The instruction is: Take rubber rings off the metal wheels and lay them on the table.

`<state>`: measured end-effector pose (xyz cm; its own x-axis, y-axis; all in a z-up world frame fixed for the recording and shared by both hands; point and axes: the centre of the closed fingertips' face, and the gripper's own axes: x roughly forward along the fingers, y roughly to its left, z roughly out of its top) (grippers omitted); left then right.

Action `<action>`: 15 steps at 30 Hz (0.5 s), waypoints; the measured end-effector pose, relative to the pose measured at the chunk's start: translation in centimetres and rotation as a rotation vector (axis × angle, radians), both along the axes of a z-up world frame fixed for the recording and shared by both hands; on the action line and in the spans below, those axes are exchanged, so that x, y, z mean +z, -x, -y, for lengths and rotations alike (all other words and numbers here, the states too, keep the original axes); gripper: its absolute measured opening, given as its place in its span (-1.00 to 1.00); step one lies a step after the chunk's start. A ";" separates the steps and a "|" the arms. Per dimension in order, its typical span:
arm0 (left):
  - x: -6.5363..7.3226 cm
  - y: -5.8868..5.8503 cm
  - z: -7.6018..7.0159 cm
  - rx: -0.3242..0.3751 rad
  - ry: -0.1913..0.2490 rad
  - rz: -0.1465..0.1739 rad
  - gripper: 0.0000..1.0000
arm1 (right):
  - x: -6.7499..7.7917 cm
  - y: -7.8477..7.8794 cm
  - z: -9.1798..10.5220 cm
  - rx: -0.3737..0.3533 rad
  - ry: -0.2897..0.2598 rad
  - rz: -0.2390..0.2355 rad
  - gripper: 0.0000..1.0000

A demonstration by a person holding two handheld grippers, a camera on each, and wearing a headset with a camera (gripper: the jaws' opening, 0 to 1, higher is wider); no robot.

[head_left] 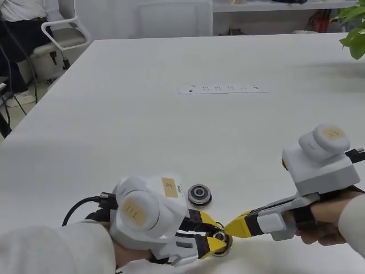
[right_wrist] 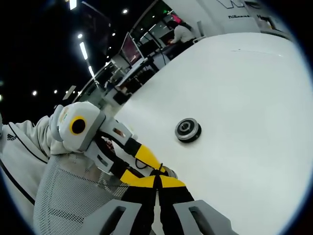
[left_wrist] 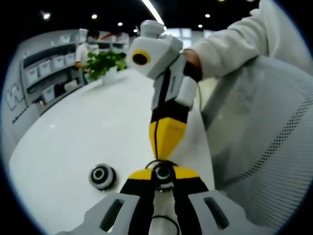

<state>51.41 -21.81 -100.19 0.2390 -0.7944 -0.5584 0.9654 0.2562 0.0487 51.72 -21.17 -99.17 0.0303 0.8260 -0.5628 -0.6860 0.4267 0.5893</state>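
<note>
A small metal wheel is held just above the white table's near edge, with my left gripper shut on it. In the left gripper view the wheel sits between the yellow fingertips. My right gripper comes in from the right with its jaws shut on the thin black rubber ring at the wheel's rim. In the right gripper view its tips meet the left gripper's yellow jaws. A second wheel with its black ring lies flat on the table.
A printed paper sheet lies mid-table. A green plant stands at the far right edge, and a chair beyond the far left corner. A mesh office chair is close behind the near edge.
</note>
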 end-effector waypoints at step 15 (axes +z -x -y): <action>1.7 0.4 0.3 -0.049 -0.052 0.035 -0.59 | -0.9 0.0 0.6 0.025 0.067 0.034 -1.00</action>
